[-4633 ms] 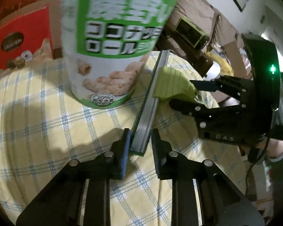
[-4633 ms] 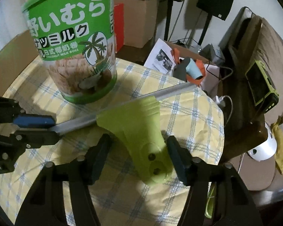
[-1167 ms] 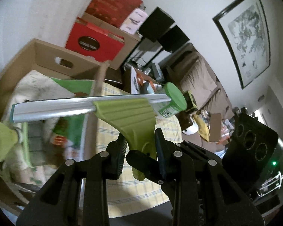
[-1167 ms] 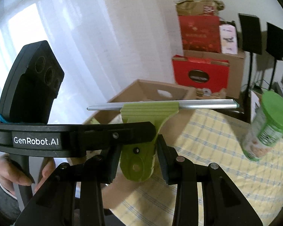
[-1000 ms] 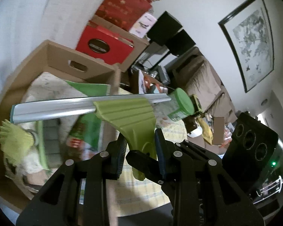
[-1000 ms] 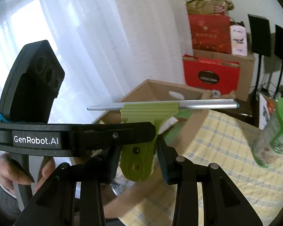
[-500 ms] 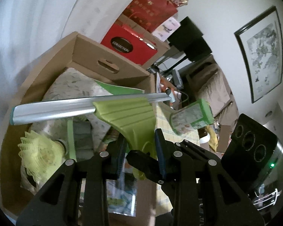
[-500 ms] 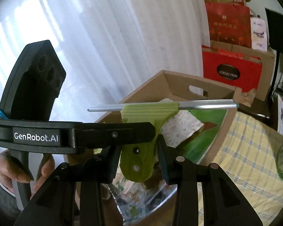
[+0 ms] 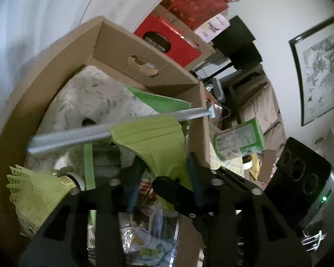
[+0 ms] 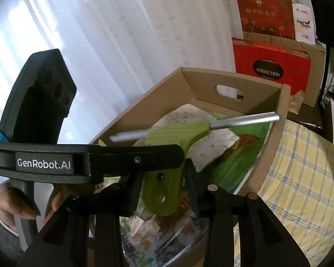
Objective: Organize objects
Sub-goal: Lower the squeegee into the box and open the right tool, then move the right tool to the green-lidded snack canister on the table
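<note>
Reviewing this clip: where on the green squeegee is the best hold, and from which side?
On the squeegee, take the flat green handle, coming from its free end opposite the metal blade bar, pads either side of its narrow waist. The bar is long and thin, so it would likely pivot.

Red COLLECTION bag (image 10: pixel 270 71) behind; white curtain (image 10: pixel 122 33) left; framed picture (image 9: pixel 318 69) on wall.

squeegee handle (image 10: pixel 167 178): lime plastic, smooth, ribbed towards the bar
squeegee bar (image 10: pixel 245 120): bare metal, brushed sheen
cardboard box (image 10: pixel 189 82): matt brown board, raw torn handle hole
tablecloth (image 10: pixel 300 178): woven checked cloth, matt
tin (image 9: pixel 238 140): glossy printed wrap
gift bag (image 10: pixel 271 66): red paper, slight gloss
grippers: matt black plastic
</note>
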`<state>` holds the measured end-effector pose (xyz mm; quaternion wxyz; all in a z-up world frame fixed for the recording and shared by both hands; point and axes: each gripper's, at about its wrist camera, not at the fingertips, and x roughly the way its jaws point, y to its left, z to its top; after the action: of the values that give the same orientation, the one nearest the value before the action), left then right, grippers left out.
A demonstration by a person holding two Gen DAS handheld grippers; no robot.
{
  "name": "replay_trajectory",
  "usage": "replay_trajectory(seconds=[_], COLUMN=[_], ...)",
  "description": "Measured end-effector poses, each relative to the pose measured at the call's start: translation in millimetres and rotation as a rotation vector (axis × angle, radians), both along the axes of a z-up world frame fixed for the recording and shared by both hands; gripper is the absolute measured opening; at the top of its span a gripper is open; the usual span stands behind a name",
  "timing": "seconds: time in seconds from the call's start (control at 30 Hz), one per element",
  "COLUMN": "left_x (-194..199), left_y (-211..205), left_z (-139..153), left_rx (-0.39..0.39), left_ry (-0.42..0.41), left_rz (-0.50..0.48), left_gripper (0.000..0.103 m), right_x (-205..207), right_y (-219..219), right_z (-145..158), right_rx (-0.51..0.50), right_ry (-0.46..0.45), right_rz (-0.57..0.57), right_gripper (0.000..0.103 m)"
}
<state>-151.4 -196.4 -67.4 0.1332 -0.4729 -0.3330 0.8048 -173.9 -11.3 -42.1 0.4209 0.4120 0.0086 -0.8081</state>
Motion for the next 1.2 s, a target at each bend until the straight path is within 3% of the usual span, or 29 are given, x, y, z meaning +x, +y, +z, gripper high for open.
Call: replay_trajectory(seconds=[0.07, 0.2, 0.3, 0.53, 0.83, 0.97, 1.2], left_x=[0.8, 7.0, 14.5, 26.2, 35.2, 39.3, 42.8], left_y=[-2.0, -9.1, -14.1, -12.9, 1.7, 11.7, 33.6], left_z=[0.8, 16.7, 35.9, 65.3, 62.3, 63.6, 71.6], left_rx=[0.024, 0.03, 0.021, -0.125, -0.194, -0.226, -0.299], left_ry=[-0.005, 0.023, 0.06, 0.098, 0.083, 0.094, 0.128], left_rz=[0.005, 0.021, 0.03, 0.039, 0.03, 0.027, 0.009], left_gripper=[0.067, 0.077, 0.08, 0.087, 0.095, 0.101, 0.102], right_x=[0.3, -0.4, -1.0, 3.7, 10.3, 12.3, 14.9], right_y=[0.1, 9.3, 19.0, 37.6, 64.8, 82.9, 111.7], right_z=[1.9, 6.3, 11.8, 27.9, 38.9, 42.4, 44.1], right_rx=[0.003, 0.006, -0.012, -0.013, 0.031, 0.049, 0.058], right_ry=[0.007, 0.007, 0.008, 0.052, 0.103, 0.129, 0.136], right_rz=[-0.006, -0.037, -0.056, -0.104, -0.187, -0.233, -0.279], right_gripper=[0.038, 0.043, 0.044, 0.053, 0.066, 0.078, 0.081])
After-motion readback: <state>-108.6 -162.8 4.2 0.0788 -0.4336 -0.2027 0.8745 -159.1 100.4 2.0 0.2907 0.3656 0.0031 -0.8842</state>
